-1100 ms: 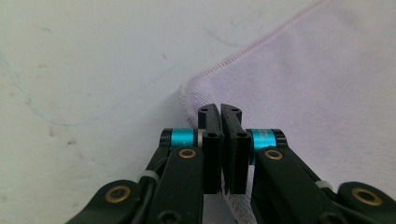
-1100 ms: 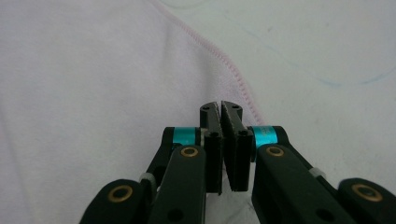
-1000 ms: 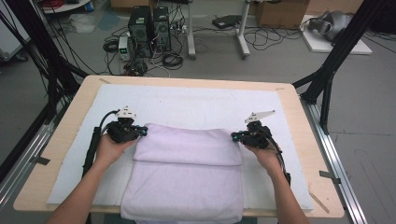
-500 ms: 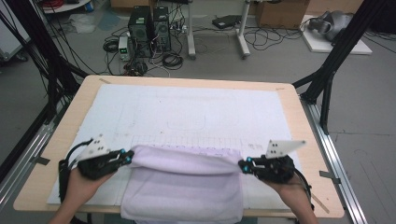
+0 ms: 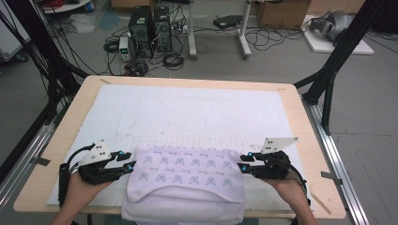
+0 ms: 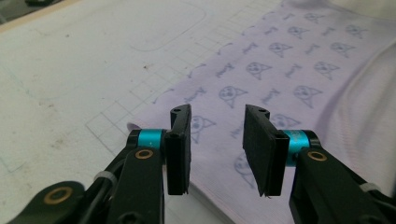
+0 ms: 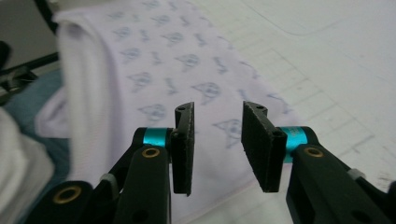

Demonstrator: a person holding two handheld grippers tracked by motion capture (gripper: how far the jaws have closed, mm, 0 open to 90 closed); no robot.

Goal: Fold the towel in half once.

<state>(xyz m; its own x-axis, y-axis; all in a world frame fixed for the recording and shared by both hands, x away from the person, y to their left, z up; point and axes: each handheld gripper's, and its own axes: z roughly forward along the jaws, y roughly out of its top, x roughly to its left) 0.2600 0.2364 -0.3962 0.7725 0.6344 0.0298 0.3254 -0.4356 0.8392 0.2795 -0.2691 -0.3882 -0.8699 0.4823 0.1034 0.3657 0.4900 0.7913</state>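
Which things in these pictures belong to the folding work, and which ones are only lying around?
Belong to the work:
- printed towel, folded over at the table's near edge
- left gripper, jaws just opened, nothing between them
- right gripper, the same
- white mat under the towel

Just lying about:
- computer towers on the floor
- cardboard box
- floor cables

Right gripper (image 7: 217, 147) jaws have just been opening, nothing between pads. Below them lies the patterned towel (image 7: 177, 65). White gridded mat (image 7: 327, 70) to its right.
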